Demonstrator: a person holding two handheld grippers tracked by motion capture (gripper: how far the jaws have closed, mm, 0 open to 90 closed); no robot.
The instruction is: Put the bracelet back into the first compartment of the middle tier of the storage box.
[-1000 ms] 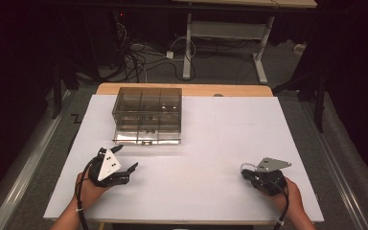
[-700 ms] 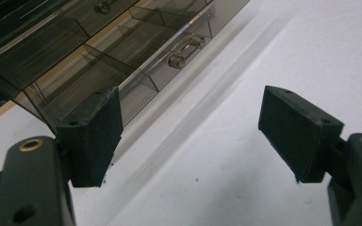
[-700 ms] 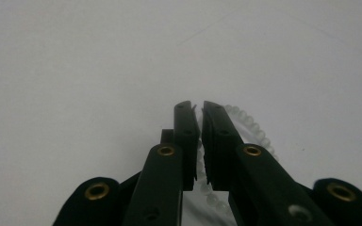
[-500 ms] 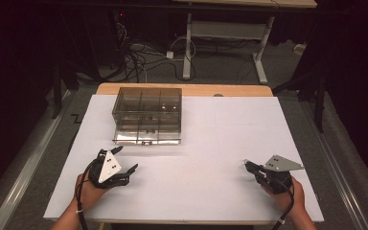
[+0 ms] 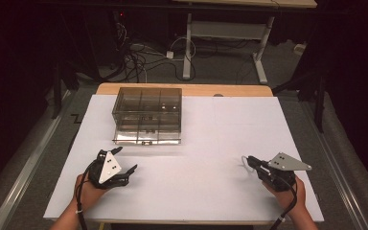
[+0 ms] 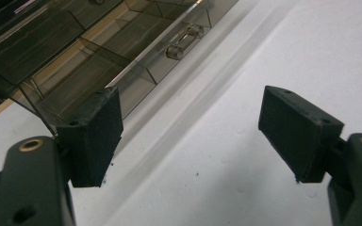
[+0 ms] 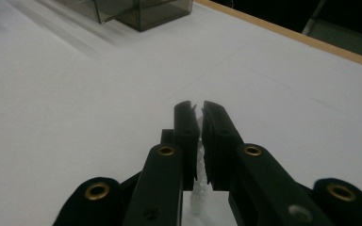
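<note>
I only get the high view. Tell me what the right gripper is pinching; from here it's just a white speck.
Observer: In the right gripper view, the right gripper is shut on a thin white ridged strip that runs down between the jaws.
Operator: Now report the left gripper.
Observer: The left gripper is open, jaws wide apart, with just the white table between them.
Operator: Say what it faces.
Observer: The smoky clear drawer box; a clear bar handle shows on its front.
</note>
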